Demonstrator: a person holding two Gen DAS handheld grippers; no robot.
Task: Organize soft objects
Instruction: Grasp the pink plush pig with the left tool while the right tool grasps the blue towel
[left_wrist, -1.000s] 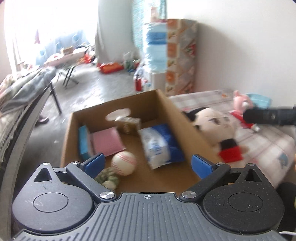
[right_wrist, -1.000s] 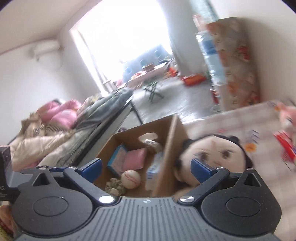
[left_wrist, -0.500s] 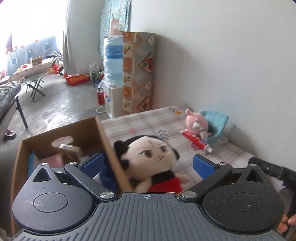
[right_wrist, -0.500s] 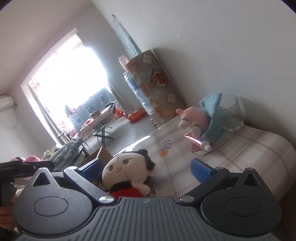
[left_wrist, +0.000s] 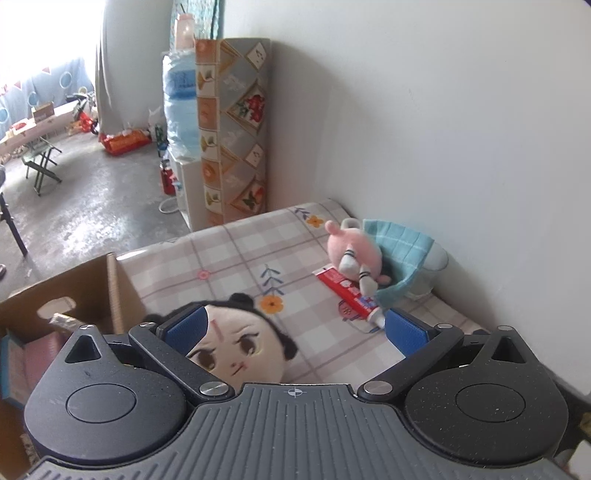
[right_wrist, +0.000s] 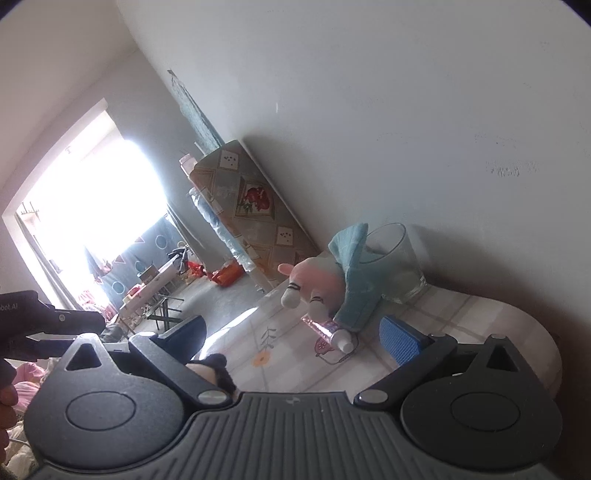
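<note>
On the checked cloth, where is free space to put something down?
The checked cloth is bare between the cardboard box and the pink plush, beyond the doll. By the wall it is crowded: plush, toothpaste tube, teal cloth, glass.

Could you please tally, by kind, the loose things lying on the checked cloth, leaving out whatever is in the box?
Plush toys: 2, the black-haired doll and the pink plush
Cloths: 1, the teal cloth
Tubes: 1, the red tube
Glasses: 1, the glass
Total: 5
</note>
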